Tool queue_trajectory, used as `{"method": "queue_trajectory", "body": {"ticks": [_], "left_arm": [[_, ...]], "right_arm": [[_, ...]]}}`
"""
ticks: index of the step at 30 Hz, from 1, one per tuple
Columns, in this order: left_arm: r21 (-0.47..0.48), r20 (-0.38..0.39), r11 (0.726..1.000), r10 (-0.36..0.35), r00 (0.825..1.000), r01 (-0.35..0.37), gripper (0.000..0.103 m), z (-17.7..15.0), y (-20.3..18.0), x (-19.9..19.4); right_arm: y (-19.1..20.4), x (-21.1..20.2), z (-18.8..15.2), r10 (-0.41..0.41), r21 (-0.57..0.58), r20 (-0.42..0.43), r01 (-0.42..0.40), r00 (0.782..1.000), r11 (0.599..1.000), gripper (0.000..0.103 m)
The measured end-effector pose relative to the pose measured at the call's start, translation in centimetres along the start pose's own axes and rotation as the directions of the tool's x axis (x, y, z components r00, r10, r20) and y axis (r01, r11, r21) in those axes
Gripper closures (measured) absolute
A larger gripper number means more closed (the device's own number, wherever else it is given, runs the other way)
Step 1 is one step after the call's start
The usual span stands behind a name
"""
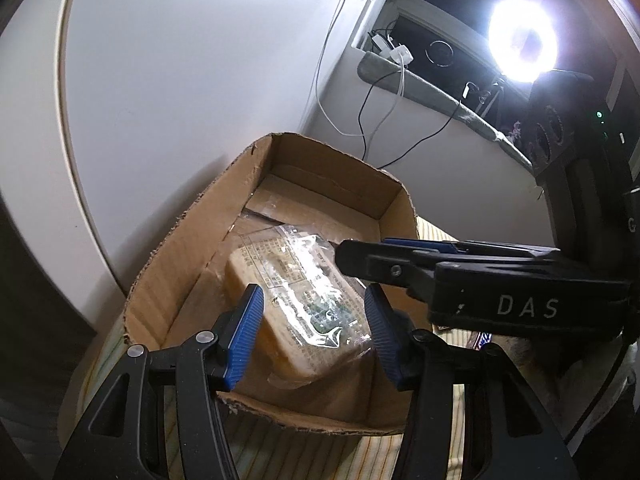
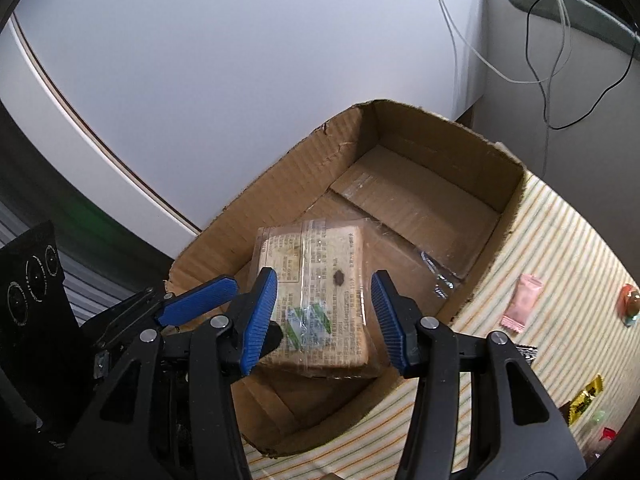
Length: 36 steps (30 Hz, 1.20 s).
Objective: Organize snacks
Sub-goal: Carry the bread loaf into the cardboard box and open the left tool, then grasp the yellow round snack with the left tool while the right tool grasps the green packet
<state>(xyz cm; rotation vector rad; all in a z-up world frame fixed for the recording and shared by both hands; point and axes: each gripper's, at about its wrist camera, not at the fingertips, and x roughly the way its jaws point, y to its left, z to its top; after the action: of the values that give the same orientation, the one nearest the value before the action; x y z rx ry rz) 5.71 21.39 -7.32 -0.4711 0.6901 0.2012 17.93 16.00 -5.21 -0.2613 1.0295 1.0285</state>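
An open cardboard box (image 1: 192,248) (image 2: 280,184) stands on a striped cloth. A clear-wrapped pack of bread slices (image 1: 304,300) (image 2: 320,280) with a printed label lies on the box floor. My left gripper (image 1: 314,336) hangs over the near end of the pack, its blue pads apart with the pack showing between and below them. My right gripper (image 2: 324,320) hangs over the pack too, pads apart on either side. I see neither pair of pads pressing on it. The right gripper (image 1: 352,256) reaches in from the right. One finger (image 2: 196,300) of the left gripper shows at the left.
On the striped cloth (image 2: 560,240) to the right of the box lie a pink sachet (image 2: 522,302), an orange sweet (image 2: 630,300) and a yellow wrapper (image 2: 584,400). A white wall stands behind the box. Cables (image 1: 360,120) hang there, and a ring light (image 1: 520,40) glares.
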Motion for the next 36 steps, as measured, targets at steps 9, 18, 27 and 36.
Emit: {"method": "queue_trajectory", "body": {"ticks": [9,18,27,36], "left_arm": [[0.026,0.030,1.000,0.009,0.999,-0.010,0.052,-0.5,-1.2,-2.1],[0.084,0.012,0.995,-0.048,0.999,0.047,0.052,-2.5,-4.8,-3.5],[0.152,-0.058,0.978,-0.133,0.989,0.140,0.052,-5.2,-9.0,-3.0],[0.210,-0.170,0.950,-0.197,0.966,0.231,0.050,-8.5,-13.4,-1.9]], "right_arm": [[-0.3,-3.9,-1.8,-0.038,0.008,0.049,0.037,0.998,0.999,0.052],[-2.3,-10.0,-6.5,-0.128,0.050,0.123,0.123,0.984,0.991,0.052],[-5.9,-15.8,-14.1,-0.275,0.120,0.148,0.258,0.950,0.959,0.052],[-9.6,-19.3,-22.0,-0.386,0.226,0.098,0.357,0.917,0.906,0.052]]}}
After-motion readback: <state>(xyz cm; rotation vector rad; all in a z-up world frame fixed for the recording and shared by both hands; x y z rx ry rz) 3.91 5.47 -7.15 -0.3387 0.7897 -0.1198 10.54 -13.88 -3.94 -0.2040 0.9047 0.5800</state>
